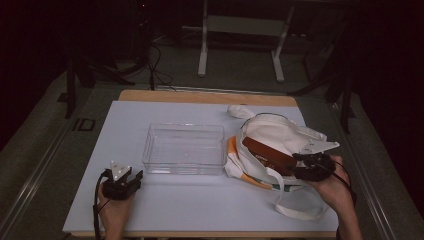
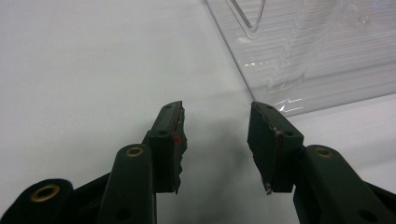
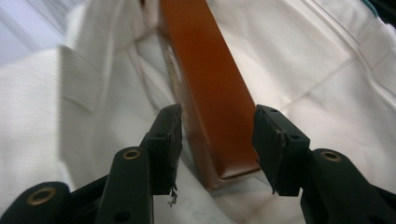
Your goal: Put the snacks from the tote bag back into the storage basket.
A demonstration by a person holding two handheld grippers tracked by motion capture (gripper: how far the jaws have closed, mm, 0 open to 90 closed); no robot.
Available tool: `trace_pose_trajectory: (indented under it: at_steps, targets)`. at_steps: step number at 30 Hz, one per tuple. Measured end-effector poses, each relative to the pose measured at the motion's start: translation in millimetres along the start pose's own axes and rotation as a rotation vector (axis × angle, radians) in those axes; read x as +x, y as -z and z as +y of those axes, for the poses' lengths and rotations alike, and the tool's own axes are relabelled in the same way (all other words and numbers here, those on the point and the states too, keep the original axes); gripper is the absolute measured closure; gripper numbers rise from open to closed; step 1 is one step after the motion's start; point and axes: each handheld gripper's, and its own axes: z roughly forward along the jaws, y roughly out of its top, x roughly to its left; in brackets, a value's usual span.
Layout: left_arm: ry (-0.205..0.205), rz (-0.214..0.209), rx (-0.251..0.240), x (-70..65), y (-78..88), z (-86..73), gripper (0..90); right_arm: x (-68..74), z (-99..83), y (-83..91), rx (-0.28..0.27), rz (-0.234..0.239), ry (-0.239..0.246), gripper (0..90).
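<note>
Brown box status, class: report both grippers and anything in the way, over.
Right gripper open, jaws either side of brown box in white tote bag. Left gripper open, empty, beside clear bin. Bag fabric crowds box.

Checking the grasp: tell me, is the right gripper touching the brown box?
Apart. The right gripper view shows the right gripper straddling the brown box, white cloth visible beside each pad.

brown box: far end cut off by top edge; label on its side blurred, unreadable
clear bin: cropped at top and right edges
tote bag: contents under box hidden
</note>
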Motion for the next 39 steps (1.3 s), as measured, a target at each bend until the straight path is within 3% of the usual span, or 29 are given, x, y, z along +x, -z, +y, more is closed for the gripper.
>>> trace_pose_trajectory:
  at_steps: [11, 17, 26, 39]
  targets:
    - [-0.002, 0.002, 0.004, 0.0, -0.2, 0.2, 55.7, -9.1, 11.0, -4.5, 0.116, -0.014, 0.066, 47.9]
    - [0.0, 0.004, 0.009, -0.2, -1.0, 0.3, 54.6, -16.0, 18.0, -12.4, 0.208, -0.008, 0.099, 40.4]
    - [-0.003, 0.005, 0.013, -0.3, -1.3, 0.5, 53.9, -20.6, 29.0, -21.2, 0.28, 0.051, 0.15, 38.0]
    - [-0.002, 0.005, 0.014, -0.2, -1.3, 0.6, 53.6, -29.9, 36.4, -40.8, 0.411, 0.147, 0.18, 35.5]
